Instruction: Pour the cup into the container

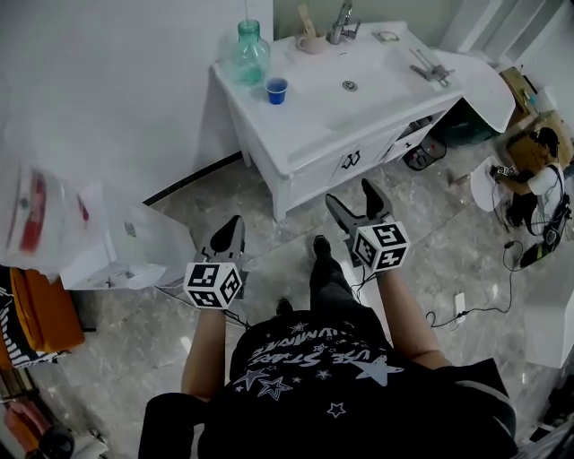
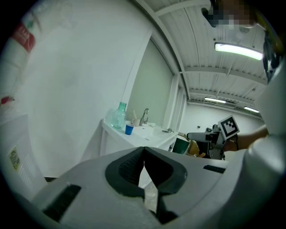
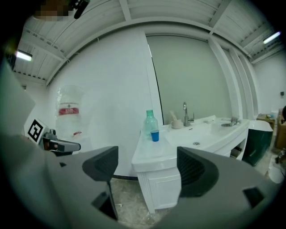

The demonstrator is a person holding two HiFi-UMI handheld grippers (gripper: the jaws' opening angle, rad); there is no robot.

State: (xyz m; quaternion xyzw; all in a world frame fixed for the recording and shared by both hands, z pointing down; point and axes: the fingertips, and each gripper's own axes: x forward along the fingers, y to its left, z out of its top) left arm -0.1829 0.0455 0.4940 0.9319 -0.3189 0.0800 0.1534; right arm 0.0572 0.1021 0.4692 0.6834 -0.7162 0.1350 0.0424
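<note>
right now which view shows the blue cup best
The head view: it looks down on the blue cup, unblocked, beside the green bottle. The right gripper view shows it small, side-on; the left gripper view, smaller still.

On the washstand (image 1: 305,134), at its left end: bottle (image 1: 250,52), with cup (image 1: 276,90) just beside it, nearer the front. Right of those, the basin (image 1: 372,67). Behind the basin: tap (image 1: 339,22), mug (image 1: 311,41) at its left. Well apart, before the washstand: left gripper (image 1: 233,222) and right gripper (image 1: 352,193), side by side.
</note>
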